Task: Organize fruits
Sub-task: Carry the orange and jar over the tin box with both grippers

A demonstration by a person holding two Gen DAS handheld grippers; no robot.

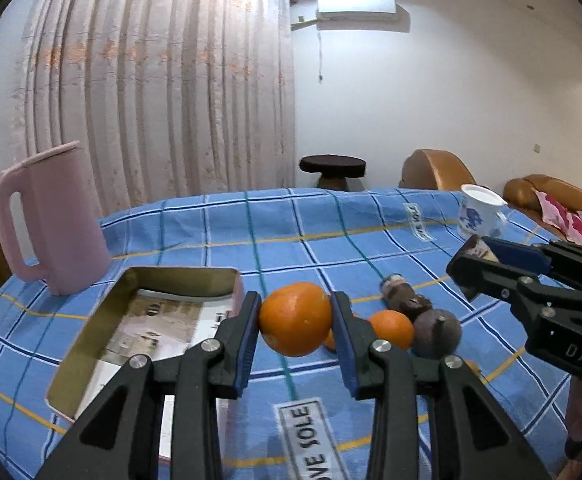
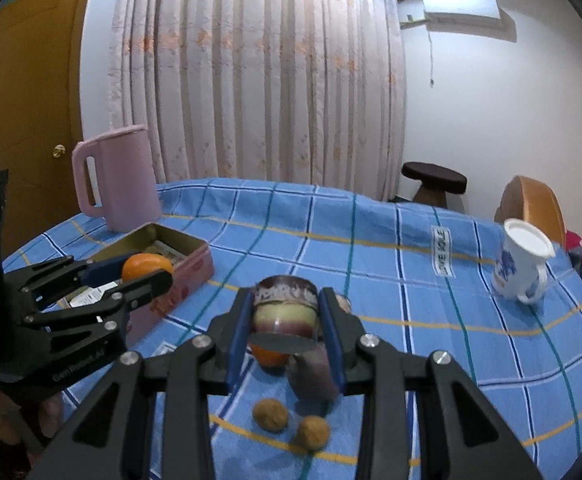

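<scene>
Left tongs (image 1: 295, 320) clamp a dimpled round orange (image 1: 295, 318); right tongs (image 2: 287, 316) grip a glossy cylindrical jar (image 2: 285, 314) above the "LOVE SOLE" checked cloth (image 2: 371, 248).

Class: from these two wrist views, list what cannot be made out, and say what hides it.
- Left wrist view: small orange fruit behind the held orange, mostly hidden by the left tool.
- Right wrist view: purple fruit partly hidden by the right tool and its jar.
- Printed paper in the tin: text too blurred.

Pale pleated curtain (image 1: 163, 88) covers window; white wall (image 1: 451, 100) carries air conditioner (image 1: 355, 6); dark stool (image 1: 332, 170) beneath.
</scene>
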